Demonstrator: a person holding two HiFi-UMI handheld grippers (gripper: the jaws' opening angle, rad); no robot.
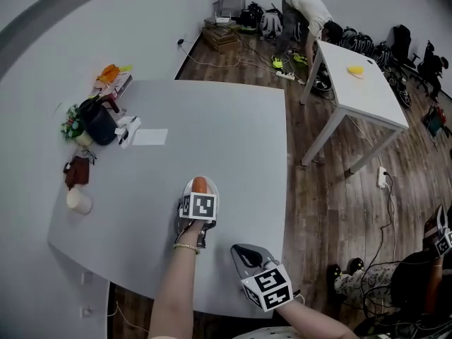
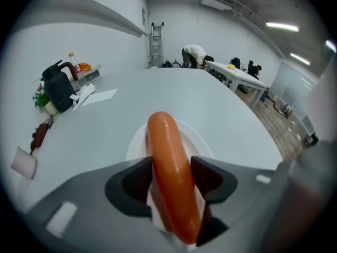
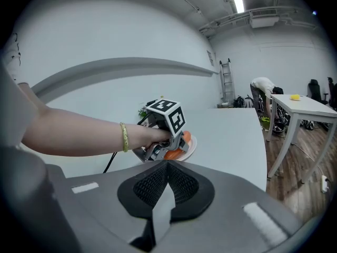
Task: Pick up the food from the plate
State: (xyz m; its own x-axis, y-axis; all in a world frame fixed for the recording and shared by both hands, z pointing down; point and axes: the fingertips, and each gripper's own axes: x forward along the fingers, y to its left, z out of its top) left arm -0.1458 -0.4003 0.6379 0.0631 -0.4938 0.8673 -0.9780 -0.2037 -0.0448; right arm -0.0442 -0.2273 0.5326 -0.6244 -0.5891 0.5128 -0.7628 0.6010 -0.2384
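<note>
Okay, from your head view the marker cube [image 1: 198, 207] covers your left gripper's [image 2: 171, 181] jaws and most of the plate [image 2: 138, 144]. Only the sausage's [image 2: 163, 136] far tip shows past it. Close in, the sausage lies lengthwise on the plate between jaws standing wide, one on each side. Whether the pads touch it is hard to tell. Your left forearm [image 1: 173, 288] reaches straight across the table [image 1: 212, 119] to the plate. Your right gripper [image 3: 167, 167] hangs near the plate, to its right and nearer you, jaws together on nothing, its arm cut off by the frame.
</note>
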